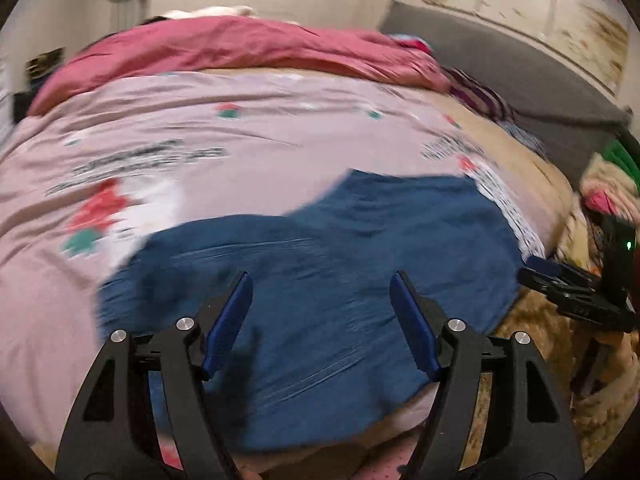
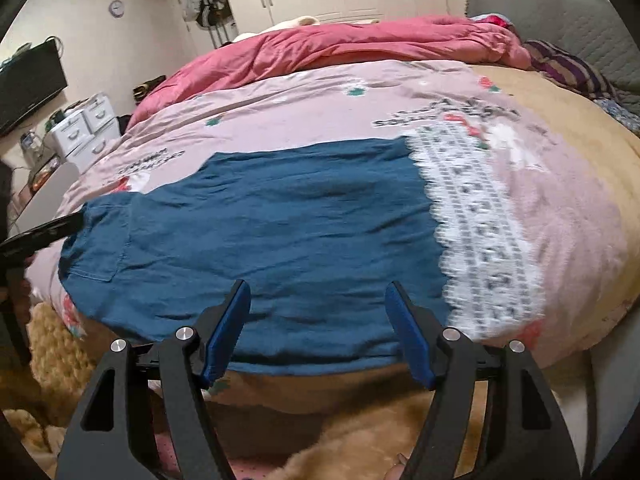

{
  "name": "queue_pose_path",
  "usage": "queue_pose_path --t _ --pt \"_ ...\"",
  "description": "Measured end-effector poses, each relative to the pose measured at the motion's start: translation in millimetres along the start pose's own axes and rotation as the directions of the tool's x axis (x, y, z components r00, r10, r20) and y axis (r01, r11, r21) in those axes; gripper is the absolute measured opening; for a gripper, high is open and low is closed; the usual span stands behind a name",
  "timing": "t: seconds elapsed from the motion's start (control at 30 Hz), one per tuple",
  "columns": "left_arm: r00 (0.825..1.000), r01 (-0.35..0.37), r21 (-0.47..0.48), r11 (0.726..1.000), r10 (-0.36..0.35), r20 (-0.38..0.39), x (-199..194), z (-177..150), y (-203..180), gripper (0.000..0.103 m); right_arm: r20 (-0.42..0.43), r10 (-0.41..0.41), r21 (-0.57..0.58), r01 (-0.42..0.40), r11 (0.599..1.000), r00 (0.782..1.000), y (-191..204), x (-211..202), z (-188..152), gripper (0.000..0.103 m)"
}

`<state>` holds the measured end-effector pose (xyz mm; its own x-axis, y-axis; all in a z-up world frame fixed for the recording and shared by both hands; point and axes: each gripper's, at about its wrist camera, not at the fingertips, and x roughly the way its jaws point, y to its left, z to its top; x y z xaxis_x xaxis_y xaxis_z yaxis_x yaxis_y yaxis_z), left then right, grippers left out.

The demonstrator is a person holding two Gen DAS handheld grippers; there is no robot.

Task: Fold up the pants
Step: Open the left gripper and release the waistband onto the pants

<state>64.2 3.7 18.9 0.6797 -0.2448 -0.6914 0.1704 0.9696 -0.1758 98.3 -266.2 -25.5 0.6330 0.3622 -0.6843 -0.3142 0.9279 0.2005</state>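
Left wrist view: a bed [image 1: 516,160] fills the scene, spread with a pale pink printed sheet [image 1: 240,128]; a rose-red quilt [image 1: 224,46] is bunched along its far side before a grey headboard [image 1: 500,56]. Blue pants [image 1: 320,264] lie flat at the near edge of the bed, on the sheet, one end hanging slightly over the edge. The left gripper [image 1: 322,292] hovers over the pants with its jaws spread apart and nothing between them. The right gripper [image 1: 572,284] shows at the right edge, just beside the right end of the pants. In the right wrist view the right gripper [image 2: 318,300] also holds its jaws apart and empty above the near edge of the pants [image 2: 280,220], beside a white lace band [image 2: 480,232] on the sheet.
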Motion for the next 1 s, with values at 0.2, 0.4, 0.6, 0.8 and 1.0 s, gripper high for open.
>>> queue_pose_path --t 0.2,0.4,0.6,0.8,1.0 --pt "0.997 -0.023 0.079 0.997 0.029 -0.078 49 3 -18 0.063 0.002 -0.005 -0.046 0.005 0.999 1.000 14 18 11 0.069" --pt "0.991 -0.032 0.048 0.998 0.038 -0.127 72 -14 0 0.063 -0.037 -0.088 -0.063 0.086 0.994 0.995 8 38 9 0.069" --pt "0.993 -0.034 0.048 0.998 0.039 -0.110 73 -18 2 0.064 -0.052 -0.063 0.026 0.064 0.998 0.997 -10 45 -2 0.069" --pt "0.996 -0.048 0.008 0.999 0.048 -0.079 58 -15 1 0.066 -0.034 -0.013 0.088 0.016 0.996 0.999 -14 33 -1 0.069" --pt "0.999 -0.036 0.008 0.999 0.037 -0.037 32 -17 -13 0.078 0.034 -0.017 0.162 0.011 0.987 0.999 -33 -9 -4 0.069"
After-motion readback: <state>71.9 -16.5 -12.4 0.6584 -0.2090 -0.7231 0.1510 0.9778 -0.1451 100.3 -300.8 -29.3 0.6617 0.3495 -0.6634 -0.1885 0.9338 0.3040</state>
